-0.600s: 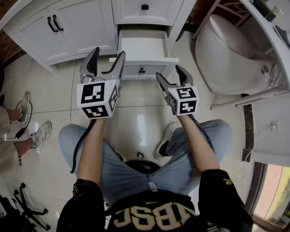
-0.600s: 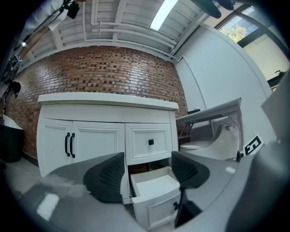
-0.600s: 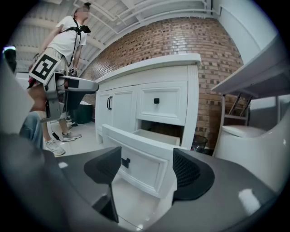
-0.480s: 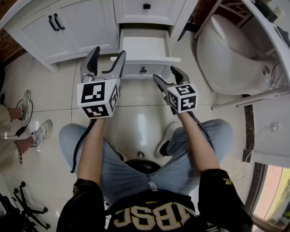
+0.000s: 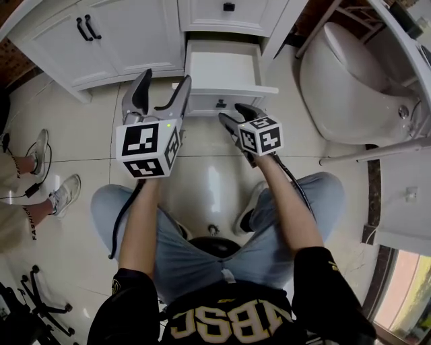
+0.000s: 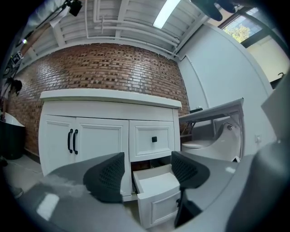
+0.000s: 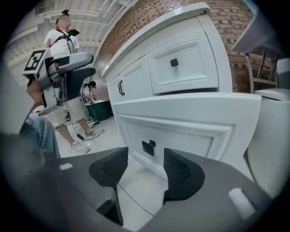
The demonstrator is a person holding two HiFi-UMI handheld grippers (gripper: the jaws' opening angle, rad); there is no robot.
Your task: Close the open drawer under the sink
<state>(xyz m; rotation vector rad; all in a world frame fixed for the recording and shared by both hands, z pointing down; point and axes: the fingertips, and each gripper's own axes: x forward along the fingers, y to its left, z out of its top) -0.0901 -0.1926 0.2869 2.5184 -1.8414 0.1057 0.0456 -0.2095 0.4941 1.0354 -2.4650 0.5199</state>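
Observation:
The white vanity's bottom drawer (image 5: 223, 68) stands pulled out, empty inside, with a small black knob (image 5: 221, 103) on its front panel. My right gripper (image 5: 236, 113) is low and close in front of that panel, open, nothing between its jaws. In the right gripper view the knob (image 7: 148, 147) sits just beyond the gripper (image 7: 145, 170), apart from the pads. My left gripper (image 5: 162, 83) is held level to the left of the drawer, open and empty. The left gripper view shows the drawer (image 6: 159, 192) between and beyond the gripper (image 6: 147, 174).
A shut upper drawer (image 5: 229, 12) sits above the open one, double cabinet doors (image 5: 114, 34) to its left. A white toilet (image 5: 350, 81) stands on the right. A bystander's shoes (image 5: 54, 189) rest on the tiled floor at left.
My right gripper has moved forward and slightly left, closer to the drawer's front panel. The left gripper has barely shifted.

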